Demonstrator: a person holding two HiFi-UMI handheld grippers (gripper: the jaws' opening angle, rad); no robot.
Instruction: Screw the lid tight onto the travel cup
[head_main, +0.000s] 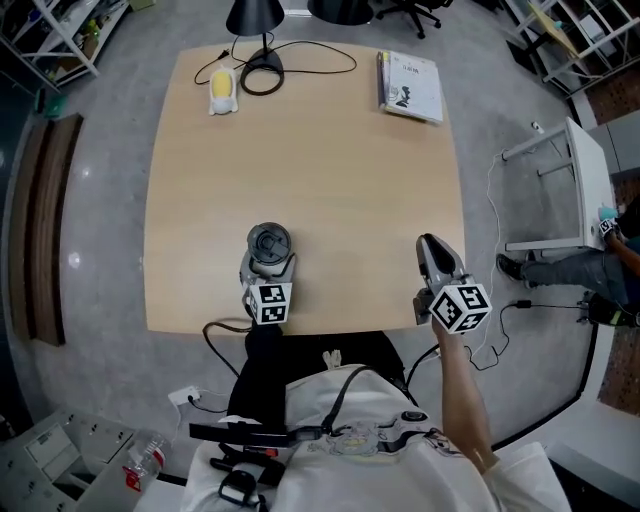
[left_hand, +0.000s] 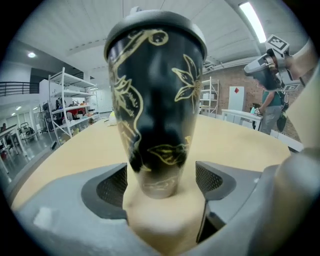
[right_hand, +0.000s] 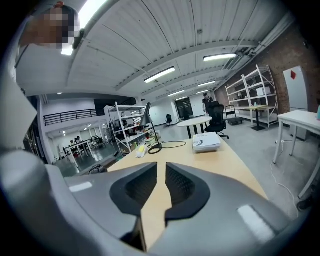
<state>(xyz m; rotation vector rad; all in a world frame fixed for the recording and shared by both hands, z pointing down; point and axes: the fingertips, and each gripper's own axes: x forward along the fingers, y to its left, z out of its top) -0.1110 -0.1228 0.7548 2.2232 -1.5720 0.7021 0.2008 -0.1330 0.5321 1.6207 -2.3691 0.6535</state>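
**Cup stands free between slack left fingers; right fingers idle off to the side**

The black tapered travel cup (left_hand: 155, 100), drawn over with gold flowers, stands upright on the pale wooden bench (head_main: 300, 150). Its dark grey lid (left_hand: 155, 27) sits on top. The narrow foot of the cup is right between the fingers (left_hand: 111, 187) of the left gripper (left_hand: 161, 186). Those fingers are released: a strip of bench shows on either side of the foot, and neither pad presses on it.

The right gripper (right_hand: 159, 187) hangs over the near right part of the bench, well apart from the cup and off to the outer side of the left fingers. Its fingers (right_hand: 186, 189) are only a crack apart, with nothing between them but a sliver of bench top.

Far beyond both pairs of fingers, at the bench's other end, sit a black desk lamp (head_main: 255, 20) with a round base and a looping black cable, and a small yellow object (head_main: 222, 90) just beside it. A white booklet (head_main: 410, 87) lies almost straight ahead of the right fingers.
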